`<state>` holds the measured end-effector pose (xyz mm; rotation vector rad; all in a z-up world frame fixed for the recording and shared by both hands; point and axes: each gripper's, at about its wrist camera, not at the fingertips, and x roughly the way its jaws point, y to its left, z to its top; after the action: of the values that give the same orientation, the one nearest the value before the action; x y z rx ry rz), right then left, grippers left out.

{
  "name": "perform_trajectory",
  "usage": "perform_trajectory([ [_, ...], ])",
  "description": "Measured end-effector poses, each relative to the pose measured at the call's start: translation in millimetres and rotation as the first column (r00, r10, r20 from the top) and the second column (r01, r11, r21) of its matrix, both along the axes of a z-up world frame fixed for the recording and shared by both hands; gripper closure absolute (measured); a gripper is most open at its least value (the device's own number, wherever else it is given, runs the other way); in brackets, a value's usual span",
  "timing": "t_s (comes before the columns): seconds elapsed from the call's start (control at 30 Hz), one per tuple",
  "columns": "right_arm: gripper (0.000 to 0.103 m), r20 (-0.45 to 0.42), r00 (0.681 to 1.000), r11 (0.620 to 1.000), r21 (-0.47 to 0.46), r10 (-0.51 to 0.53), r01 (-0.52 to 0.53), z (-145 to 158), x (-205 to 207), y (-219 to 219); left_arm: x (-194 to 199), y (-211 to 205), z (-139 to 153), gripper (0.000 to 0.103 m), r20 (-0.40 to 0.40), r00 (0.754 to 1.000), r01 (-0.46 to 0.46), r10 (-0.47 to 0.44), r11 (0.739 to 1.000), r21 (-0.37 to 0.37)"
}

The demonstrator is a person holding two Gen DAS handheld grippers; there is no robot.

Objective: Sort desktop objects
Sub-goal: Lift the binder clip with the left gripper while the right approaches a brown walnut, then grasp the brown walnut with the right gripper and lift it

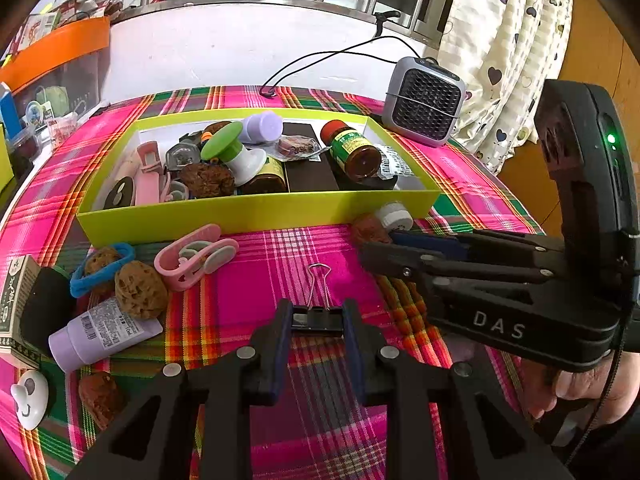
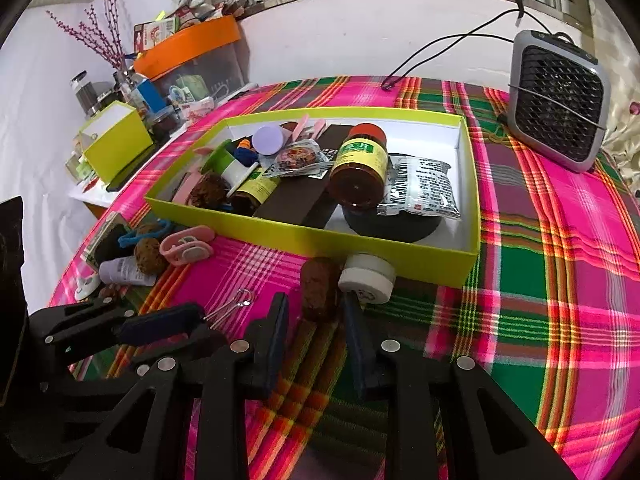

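Roughly halfway: left gripper point(image 1: 316, 326) clamped on black binder clip point(image 1: 318, 318) at the cloth, right gripper point(image 2: 316, 312) part-open around brown walnut point(image 2: 319, 288), grip uncertain. Still loose: pink clip point(image 1: 196, 254), purple tube point(image 1: 104, 334). Already boxed in green tray point(image 1: 256, 210): sauce jar point(image 1: 354, 148), packets.

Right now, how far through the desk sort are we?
Partly done. The yellow-green box already holds jars, clips and packets. In hand: left gripper grips a black binder clip; right gripper straddles a brown walnut. Still out: pink clip, lavender tube, white jar.
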<state>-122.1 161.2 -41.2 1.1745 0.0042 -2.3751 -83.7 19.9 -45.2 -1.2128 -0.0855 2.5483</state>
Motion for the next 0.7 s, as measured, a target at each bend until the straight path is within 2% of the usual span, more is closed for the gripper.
perform_trajectory([
  [0.1,0.075,-0.004,1.000,1.000,0.006,0.000,0.000,-0.2,-0.8,-2.3,-0.1,0.0,0.0,0.077,0.000,1.000,0.000,0.000,1.000,0.001],
  [0.17,0.083,-0.010,1.000,1.000,0.016,-0.002,0.002,-0.6,-0.1,-3.0,0.0,-0.4,0.0,0.077,0.000,1.000,-0.001,0.001,1.000,0.000],
  [0.7,0.083,-0.031,1.000,1.000,-0.010,0.005,-0.005,7.3,15.4,3.1,4.5,-4.2,5.9,0.077,-0.017,1.000,-0.017,0.017,1.000,-0.012],
])
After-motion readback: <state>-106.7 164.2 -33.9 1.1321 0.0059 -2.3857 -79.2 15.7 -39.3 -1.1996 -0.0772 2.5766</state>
